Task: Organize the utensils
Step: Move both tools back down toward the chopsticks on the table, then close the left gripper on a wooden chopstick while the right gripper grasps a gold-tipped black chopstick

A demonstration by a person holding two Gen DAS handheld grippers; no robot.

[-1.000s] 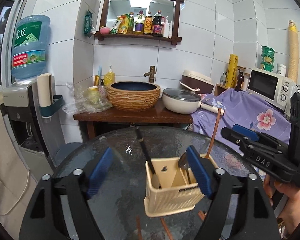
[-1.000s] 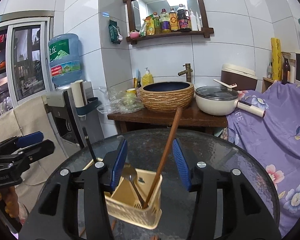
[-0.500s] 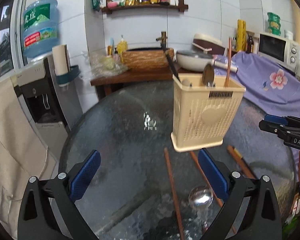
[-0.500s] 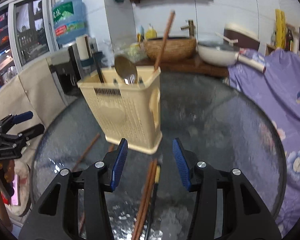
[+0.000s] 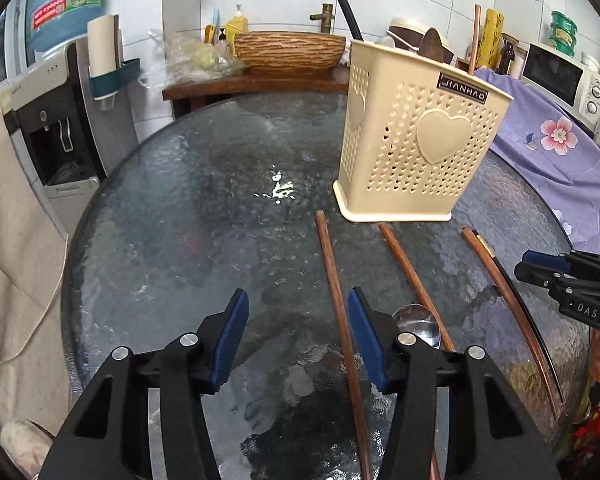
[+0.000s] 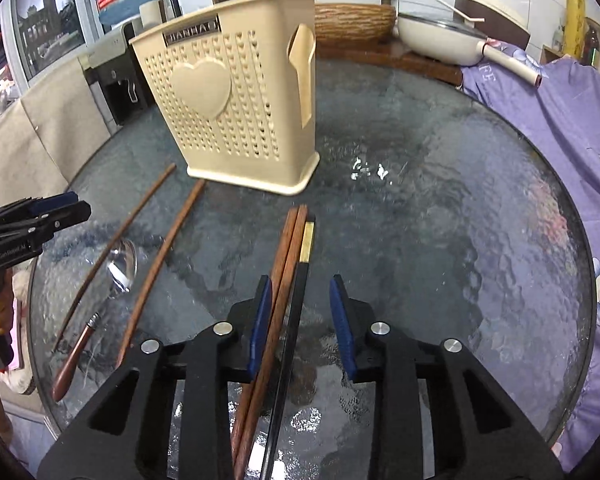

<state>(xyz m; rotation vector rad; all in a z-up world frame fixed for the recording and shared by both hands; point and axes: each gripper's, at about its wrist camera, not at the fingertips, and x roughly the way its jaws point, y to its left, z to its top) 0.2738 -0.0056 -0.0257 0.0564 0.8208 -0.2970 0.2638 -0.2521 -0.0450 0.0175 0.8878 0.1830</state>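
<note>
The cream utensil holder [image 5: 416, 144] carries a dark plate [image 5: 463, 91] reading "JIANHAO" at its upper rim, toward one o'clock in the left wrist view. The right gripper [image 5: 540, 270], at three o'clock there, shows "DAS" in white letters.

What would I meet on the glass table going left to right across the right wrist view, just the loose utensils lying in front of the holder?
Thin brown chopstick → metal spoon with wooden handle → second brown chopstick → pair of brown chopsticks lying side by side → black chopstick with gold band, right against that pair.
</note>
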